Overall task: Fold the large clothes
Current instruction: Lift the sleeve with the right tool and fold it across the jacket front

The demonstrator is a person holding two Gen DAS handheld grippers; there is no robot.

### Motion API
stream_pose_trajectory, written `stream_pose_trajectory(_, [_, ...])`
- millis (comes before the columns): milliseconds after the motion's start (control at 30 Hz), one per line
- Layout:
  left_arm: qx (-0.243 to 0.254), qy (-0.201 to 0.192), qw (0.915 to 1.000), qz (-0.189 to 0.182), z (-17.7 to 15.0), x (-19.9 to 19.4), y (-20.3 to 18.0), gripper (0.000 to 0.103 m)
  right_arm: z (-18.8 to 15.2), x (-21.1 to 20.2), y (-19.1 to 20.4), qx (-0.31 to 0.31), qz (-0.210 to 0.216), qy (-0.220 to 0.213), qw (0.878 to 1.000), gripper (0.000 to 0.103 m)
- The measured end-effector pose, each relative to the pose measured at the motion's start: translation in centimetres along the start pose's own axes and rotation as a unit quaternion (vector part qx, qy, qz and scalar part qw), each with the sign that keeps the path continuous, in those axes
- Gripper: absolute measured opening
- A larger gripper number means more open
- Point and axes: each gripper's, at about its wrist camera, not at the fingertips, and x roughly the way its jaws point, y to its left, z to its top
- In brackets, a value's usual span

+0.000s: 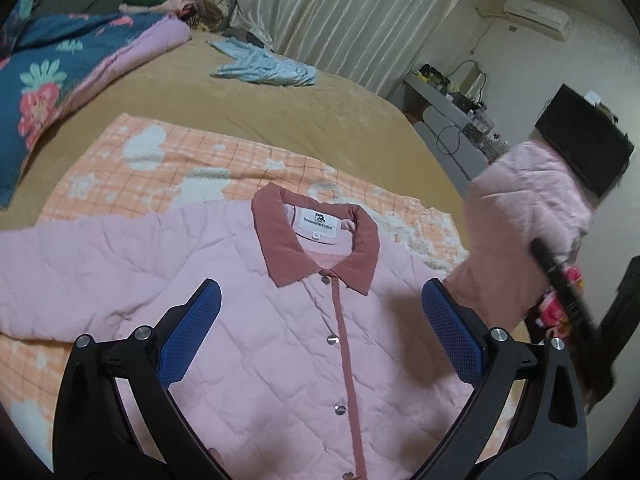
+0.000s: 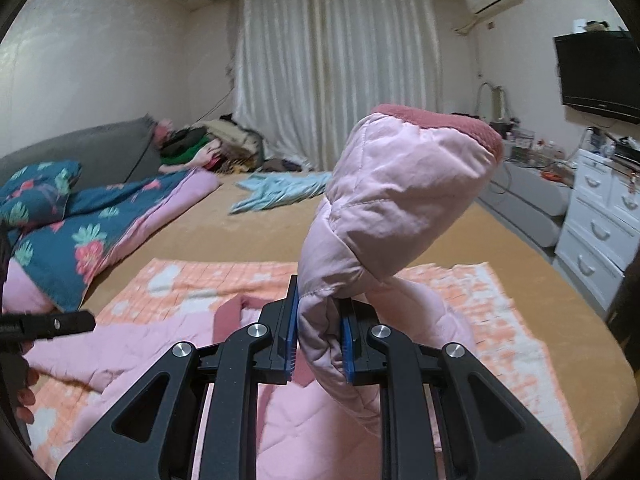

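The pink quilted jacket [image 1: 256,320] lay face up on the orange checked blanket [image 1: 168,160] spread over the bed [image 1: 280,108], its dusty-rose collar [image 1: 316,236] toward the far side and its buttoned placket running from twelve o'clock down to six in the left wrist view. That placket was the garment's long axis, and any sleeve fold would have to cross toward it.

The right tongs [image 2: 318,344] were clamped narrowly on the right sleeve [image 2: 392,200], pinching a fold of fabric between the blue pads. The sleeve rose from the grip toward one o'clock, its rose-coloured cuff [image 2: 452,120] uppermost and clear of the bed. In the left wrist view the same sleeve appeared raised at about three o'clock, blurred, just off the jacket's right shoulder.

The left tongs [image 1: 320,332] hovered over the chest with the pads wide apart and nothing between them; the placket lay almost midway between the pads. The other sleeve [image 1: 72,264] stretched flat toward nine o'clock, outside the left pad.

Judging from this, the right hand was the one placed to act: the body of the jacket lay at about seven to eight o'clock from its grip, so the sleeve would probably need carrying that way, across the long axis. The left hand sat nearer the flat sleeve.

A crumpled light blue garment [image 1: 264,66] lay well apart at twelve o'clock.
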Motion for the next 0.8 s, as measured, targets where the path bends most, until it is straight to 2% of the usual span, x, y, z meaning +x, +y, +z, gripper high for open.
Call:
stream_pose_trajectory(167, [-0.036,0.017,0.9982,-0.044,-0.5,0.4,1.2,0.094,-2.1,2.2,3.0,-0.003,0.023,0.023,0.999,0.016])
stream_pose_trajectory(467, [-0.077,0.025,0.9932,-0.084,-1.3,0.8,2.6,0.094,-6.7,5.6,7.6,-0.026,0.049,0.071,0.996,0.016])
stream_pose_trajectory(800, [-0.097,0.035,0.9909,-0.086,-2.9,1.5,4.5,0.094,-12.4,8.2,11.4,-0.078,0.077,0.138,0.984,0.023])
